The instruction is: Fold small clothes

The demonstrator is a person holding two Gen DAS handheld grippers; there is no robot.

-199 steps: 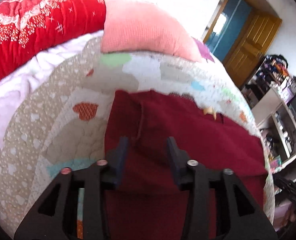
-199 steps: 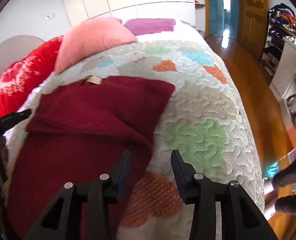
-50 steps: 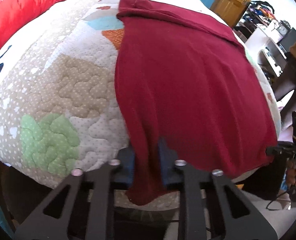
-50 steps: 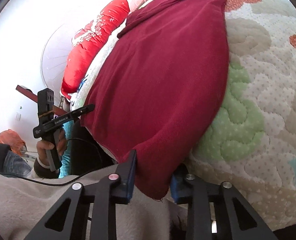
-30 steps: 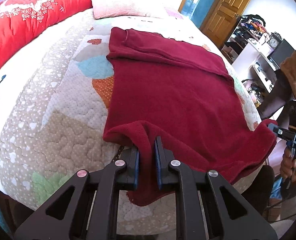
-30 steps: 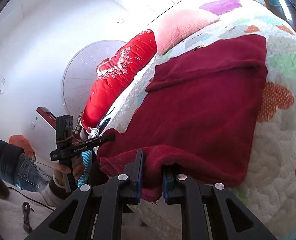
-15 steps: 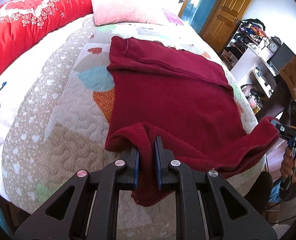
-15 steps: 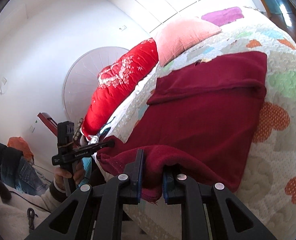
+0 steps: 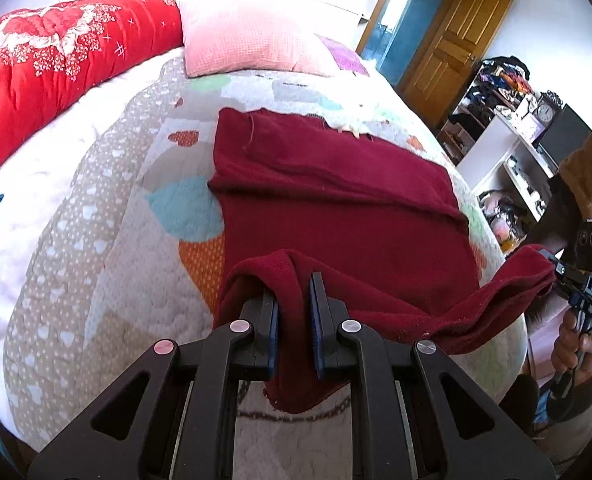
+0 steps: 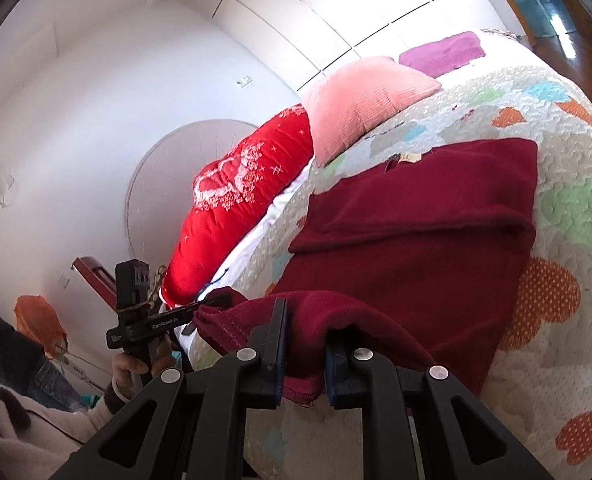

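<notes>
garment [image 9: 336, 200] on bed [image 9: 107, 240], pillows [image 9: 247, 44] behind

The left tongs [image 10: 211, 304] bear "GenRobot.AI" in white along one arm.

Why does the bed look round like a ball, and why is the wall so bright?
Left wrist view: the fisheye lens bends the bed into a dome, and light washes out the wall above the pink pillow. Right wrist view: same bulge, glare on the cupboard doors, dark corners.
</notes>
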